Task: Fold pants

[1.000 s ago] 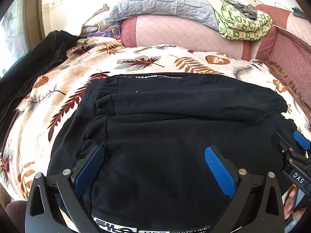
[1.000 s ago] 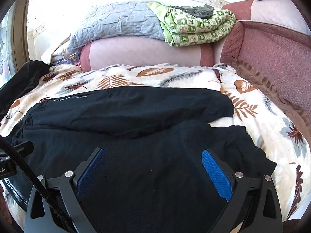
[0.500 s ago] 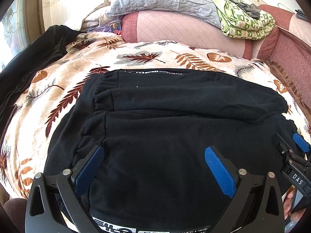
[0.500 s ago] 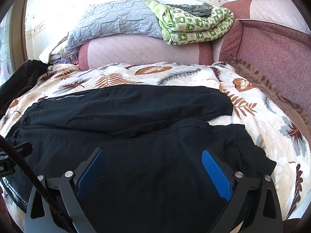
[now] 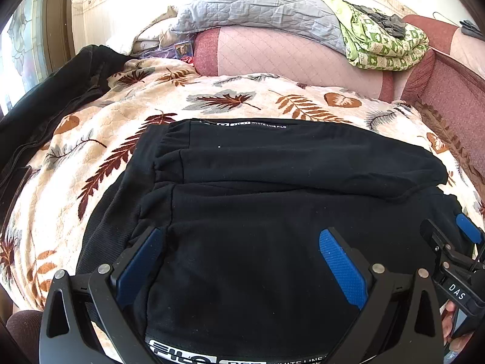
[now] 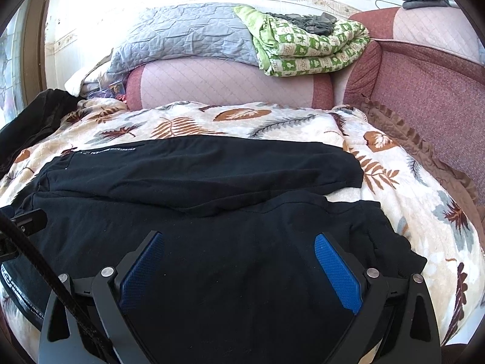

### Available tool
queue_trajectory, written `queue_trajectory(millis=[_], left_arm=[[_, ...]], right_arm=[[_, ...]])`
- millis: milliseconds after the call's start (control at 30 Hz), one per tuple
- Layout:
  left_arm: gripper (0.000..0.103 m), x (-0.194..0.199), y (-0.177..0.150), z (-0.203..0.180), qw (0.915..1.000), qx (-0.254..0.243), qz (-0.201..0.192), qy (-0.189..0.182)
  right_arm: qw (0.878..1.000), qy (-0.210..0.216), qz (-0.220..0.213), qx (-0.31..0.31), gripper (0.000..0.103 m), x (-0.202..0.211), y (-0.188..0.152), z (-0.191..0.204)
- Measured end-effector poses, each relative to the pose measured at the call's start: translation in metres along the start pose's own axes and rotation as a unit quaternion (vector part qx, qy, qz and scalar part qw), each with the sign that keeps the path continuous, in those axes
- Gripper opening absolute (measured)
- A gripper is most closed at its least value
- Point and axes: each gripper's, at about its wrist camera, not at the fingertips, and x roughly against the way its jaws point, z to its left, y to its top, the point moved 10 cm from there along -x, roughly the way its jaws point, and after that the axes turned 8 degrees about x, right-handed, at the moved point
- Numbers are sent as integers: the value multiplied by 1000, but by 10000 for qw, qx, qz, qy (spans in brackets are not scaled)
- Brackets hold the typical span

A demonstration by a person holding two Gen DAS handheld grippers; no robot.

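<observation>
A: How do the two tools stand?

B: The left gripper (image 5: pixel 242 251) hangs with its blue pads (image 5: pixel 341 265) spread wide, nothing between them. The right gripper (image 6: pixel 238 256) is likewise spread, its fingers (image 6: pixel 336 270) well apart and holding nothing. Both hover over black cloth.

A: And the pants?

B: The black pants (image 5: pixel 272 212) lie flat on the leaf-print blanket (image 5: pixel 100 151), filling the middle of both views. One layer is folded across the far part, at twelve o'clock from each gripper. A white-lettered waistband (image 5: pixel 188 356) shows at six o'clock in the left view.

A: Anything beside them?

B: In the left view the other tool shows at four o'clock, at the pants' edge. A dark garment (image 5: pixel 45 106) lies at ten o'clock. Further out, at twelve, a pink bolster (image 6: pixel 227 86) carries a grey quilt (image 6: pixel 182 38) and a green patterned blanket (image 6: pixel 312 51).
</observation>
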Motion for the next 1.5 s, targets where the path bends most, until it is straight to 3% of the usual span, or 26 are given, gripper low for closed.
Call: queue_trajectory(millis=[433,533,700,833,967,1033,1100,1133,1233,1500], left_arm=[[103,54,13,31,9993,-15,218,289],[103,64,31,36,9991,-179,55,392],[103,58,59,21,9992,-360,167,-21],[103,31,85,-6,9956,-500,481,-627],[103,-6,106,-32,9890,-905,689,-949],[94,-30,113,-41,9841,-1093,882,-1085],[80,-54,117,-42,9809,-1116,1117,-1139],[79,-68,120,-41,9799,-1074,1237,-1134],[79,-103,128,-37,9765,-974,1483,-1221],[79,-174,129,-41,9591,-1410,2032,-1376]], right_arm=[[9996,-96,257,-59,101,-6,-8,-6],[9990,147,322,-281,101,5,-8,-11],[9993,316,187,42,101,21,18,-32],[9983,446,148,347,101,14,54,-52],[9917,637,335,1070,101,-19,88,-55],[9858,612,422,1506,101,-38,97,-53],[9790,669,608,1829,101,-64,102,-50],[9765,739,697,1903,101,-74,103,-48],[9689,1061,964,2017,101,-104,102,-41],[9553,1911,1434,1741,99,-173,112,-32]])
